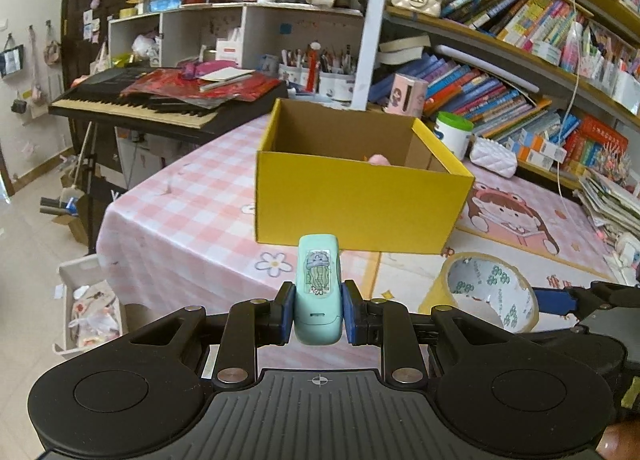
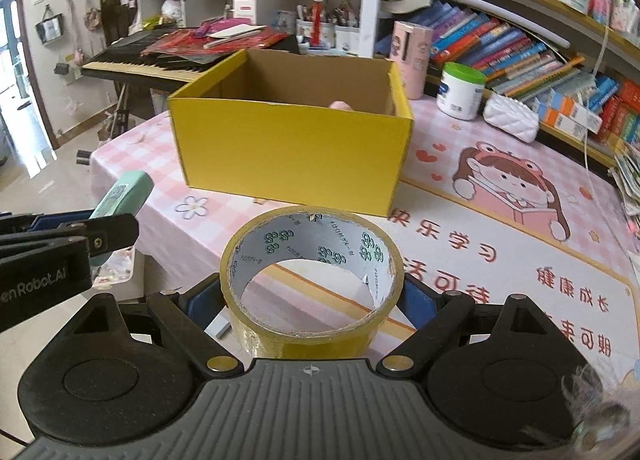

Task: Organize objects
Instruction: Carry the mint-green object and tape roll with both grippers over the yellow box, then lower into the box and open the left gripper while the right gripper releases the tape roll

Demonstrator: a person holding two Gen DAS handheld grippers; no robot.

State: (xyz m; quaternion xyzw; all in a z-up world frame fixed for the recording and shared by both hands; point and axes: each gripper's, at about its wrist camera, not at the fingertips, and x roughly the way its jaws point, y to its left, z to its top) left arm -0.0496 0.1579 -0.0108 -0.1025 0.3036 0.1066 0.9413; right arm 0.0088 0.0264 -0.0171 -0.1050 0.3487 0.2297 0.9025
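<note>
the left gripper (image 1: 319,314) points forward and downward, its blue pads clamped on the sides of a mint-green stapler (image 1: 318,288) that stands up between them. the right gripper (image 2: 312,302) is just beside it, tilted down likewise, jaws spread wide and pressing both sides of a yellow tape roll (image 2: 312,280), carried clear of the desk (image 2: 500,260).

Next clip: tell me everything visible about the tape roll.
The tape roll is a wide ring of yellowish-brown packing tape on a card core, whose pale inner face carries green printed logos. It is held off the table, hole facing the camera, in the right claw, short of the yellow box.
</note>
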